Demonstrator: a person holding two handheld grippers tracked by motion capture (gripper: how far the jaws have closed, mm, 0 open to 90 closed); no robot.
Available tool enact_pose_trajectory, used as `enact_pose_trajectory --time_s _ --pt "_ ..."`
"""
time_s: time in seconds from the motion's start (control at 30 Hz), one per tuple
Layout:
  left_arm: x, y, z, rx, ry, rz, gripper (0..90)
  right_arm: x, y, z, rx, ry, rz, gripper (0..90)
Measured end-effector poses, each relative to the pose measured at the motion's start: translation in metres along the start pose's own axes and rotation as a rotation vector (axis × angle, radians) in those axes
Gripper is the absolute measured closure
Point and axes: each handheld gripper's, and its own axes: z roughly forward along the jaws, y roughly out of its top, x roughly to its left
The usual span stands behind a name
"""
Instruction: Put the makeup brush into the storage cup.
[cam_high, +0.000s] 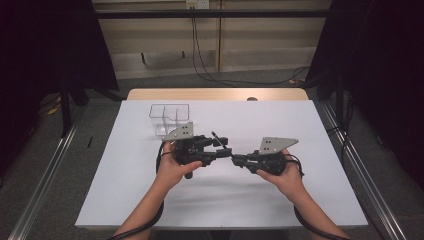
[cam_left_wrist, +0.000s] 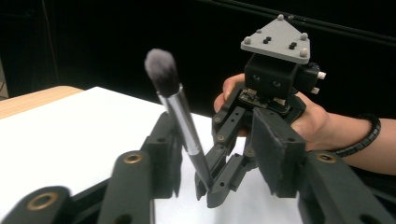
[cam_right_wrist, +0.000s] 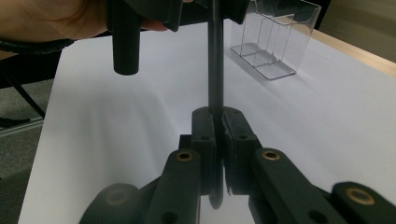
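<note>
High view: both hands meet over the table (cam_high: 150, 200) centre, left gripper (cam_high: 220, 145) facing right gripper (cam_high: 235, 159).

Left gripper view: jaws spread around the makeup brush (cam_left_wrist: 180, 112).

Right gripper view: jaws pinch the brush handle; clear organizer (cam_right_wrist: 275, 39) stands far right.

Clear organizer (cam_high: 169, 119) stands just behind left gripper (cam_high: 220, 146); table (cam_high: 310, 150) open elsewhere.

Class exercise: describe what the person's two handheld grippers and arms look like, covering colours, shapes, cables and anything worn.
Both the left gripper and right gripper are black, with linked jaws on brass-coloured pivots. Each carries a grey three-cornered plate and trails a black cable. Forearms are bare, no sleeves; a black coiled band rings the right wrist.
</note>
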Motion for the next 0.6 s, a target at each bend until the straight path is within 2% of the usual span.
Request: enact_pose_trajectory --time_s 0.6 --pt "0.0018 -0.0037 0.0007 0.005 0.0 -0.02 62.6 0.0003 0.0015 0.0004 -0.024 -0.009 -0.004 84.5"
